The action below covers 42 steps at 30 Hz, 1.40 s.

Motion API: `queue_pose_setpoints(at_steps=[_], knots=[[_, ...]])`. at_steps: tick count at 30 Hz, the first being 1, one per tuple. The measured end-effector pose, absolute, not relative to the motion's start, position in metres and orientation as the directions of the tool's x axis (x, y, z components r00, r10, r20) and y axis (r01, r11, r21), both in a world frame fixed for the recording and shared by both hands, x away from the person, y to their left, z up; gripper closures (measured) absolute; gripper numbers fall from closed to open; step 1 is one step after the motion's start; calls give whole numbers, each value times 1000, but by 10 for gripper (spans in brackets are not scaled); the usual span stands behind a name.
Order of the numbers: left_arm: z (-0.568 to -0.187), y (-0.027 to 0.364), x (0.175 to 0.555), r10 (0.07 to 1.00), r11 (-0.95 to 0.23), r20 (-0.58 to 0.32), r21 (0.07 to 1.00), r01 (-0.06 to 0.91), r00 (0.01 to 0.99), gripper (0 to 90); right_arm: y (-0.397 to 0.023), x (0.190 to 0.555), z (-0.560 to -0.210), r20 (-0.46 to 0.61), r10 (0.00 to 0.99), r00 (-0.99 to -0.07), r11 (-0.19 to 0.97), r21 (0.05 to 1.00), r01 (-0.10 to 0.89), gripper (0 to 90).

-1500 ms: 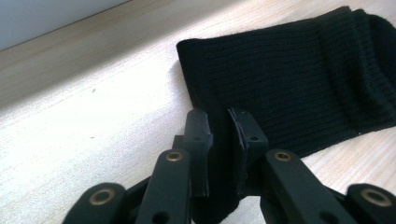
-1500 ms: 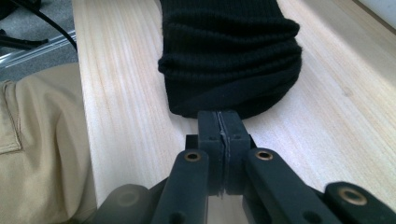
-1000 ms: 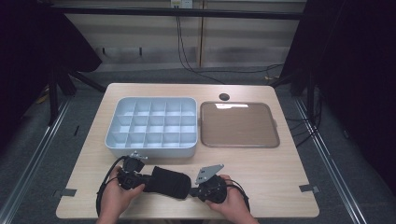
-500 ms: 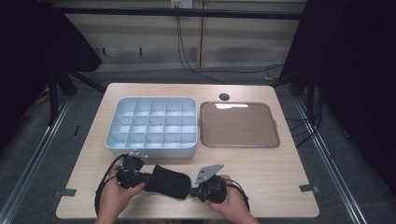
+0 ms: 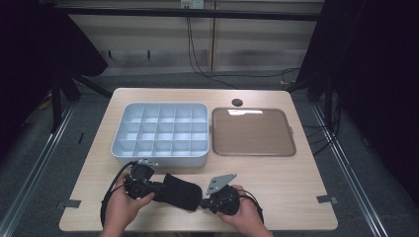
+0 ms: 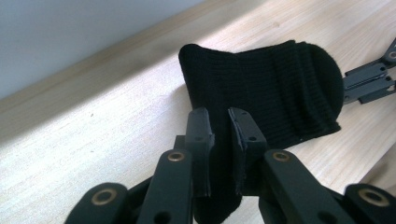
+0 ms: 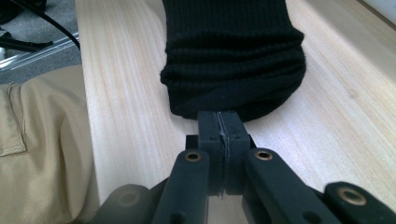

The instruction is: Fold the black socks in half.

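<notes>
Here the left claw (image 6: 219, 140) pinches one end of the black sock (image 5: 179, 191), and the right claw (image 7: 219, 140) is pressed together on the other. The sock lies between them near the table (image 5: 291, 177) front edge, bare wood beyond. Pinched fabric inside the right claw is hidden.

Near edge of the table (image 5: 296, 197) crowded at the middle: black sock (image 5: 179, 191) lying flat between the left gripper (image 5: 148, 186) and the right gripper (image 5: 206, 201), each clamped on one end of it, so no passage straight across there. Just beyond, blocking the far-left route, the compartment tray (image 5: 160, 159), its near wall close to the left gripper. Beside it, far right, the flat brown tray (image 5: 253, 132), low-rimmed. Narrow strip of bare wood between the two trays and the sock. Open wood along the near right corner and right edge; more at the near left corner. Small dark hole (image 5: 237, 102) at the far edge.
</notes>
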<state>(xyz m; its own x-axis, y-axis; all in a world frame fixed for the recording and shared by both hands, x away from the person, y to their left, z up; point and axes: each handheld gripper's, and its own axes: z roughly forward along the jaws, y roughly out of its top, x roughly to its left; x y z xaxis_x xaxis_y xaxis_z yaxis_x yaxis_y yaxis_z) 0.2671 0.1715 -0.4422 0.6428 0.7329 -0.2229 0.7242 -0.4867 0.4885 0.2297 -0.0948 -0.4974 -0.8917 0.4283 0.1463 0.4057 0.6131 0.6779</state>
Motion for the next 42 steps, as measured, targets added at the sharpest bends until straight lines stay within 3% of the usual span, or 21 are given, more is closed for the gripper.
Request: queue_pose_setpoints(at_steps=[42], knots=[[-431,153,264,683,-515,-237,515,686,691,784,-92,230,-499,155,424,-892,605,685,406,898]])
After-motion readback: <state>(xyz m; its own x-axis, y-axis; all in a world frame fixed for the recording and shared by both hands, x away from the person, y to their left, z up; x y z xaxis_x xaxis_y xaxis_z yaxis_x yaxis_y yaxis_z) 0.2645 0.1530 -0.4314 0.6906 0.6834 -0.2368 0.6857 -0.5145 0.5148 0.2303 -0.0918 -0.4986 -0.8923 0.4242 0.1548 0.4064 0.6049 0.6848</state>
